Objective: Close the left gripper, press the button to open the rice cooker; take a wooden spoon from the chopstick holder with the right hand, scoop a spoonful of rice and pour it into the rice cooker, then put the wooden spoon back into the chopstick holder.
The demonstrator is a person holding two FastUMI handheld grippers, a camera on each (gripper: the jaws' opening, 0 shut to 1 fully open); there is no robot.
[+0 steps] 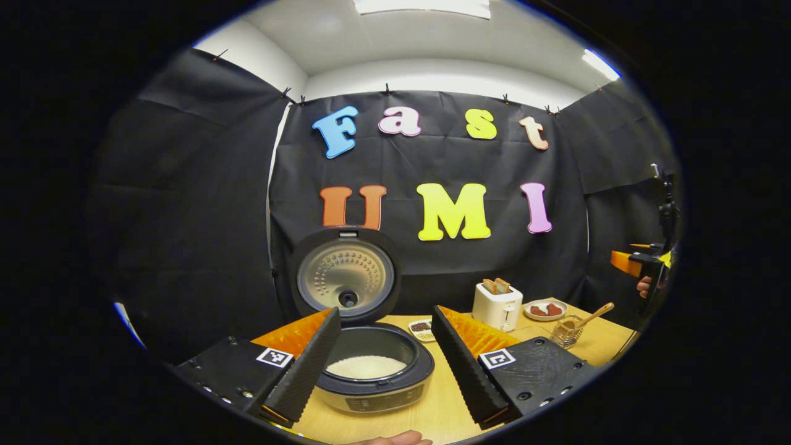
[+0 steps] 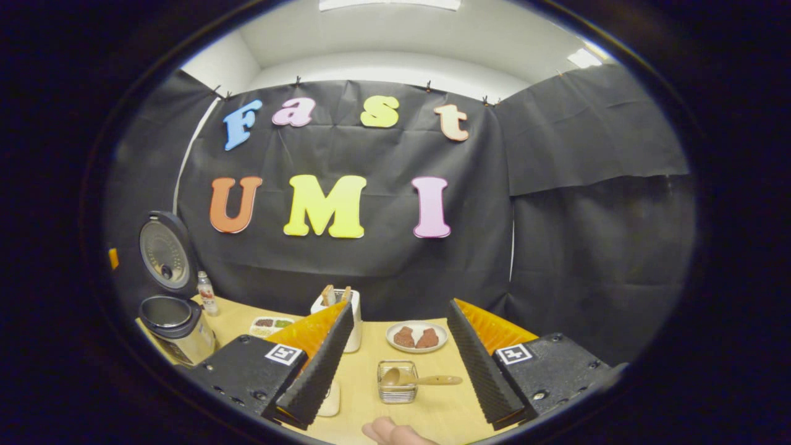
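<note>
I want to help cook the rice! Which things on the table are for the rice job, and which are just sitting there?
For the job: rice cooker, lid up, rice inside; wooden spoon, lying across the chopstick holder; left gripper and right gripper, both open.

Just sitting there: toaster, plate of food, little dish, small bottle.

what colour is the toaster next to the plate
White toaster, with toast in its slots; it shows best in the left gripper view.
</note>
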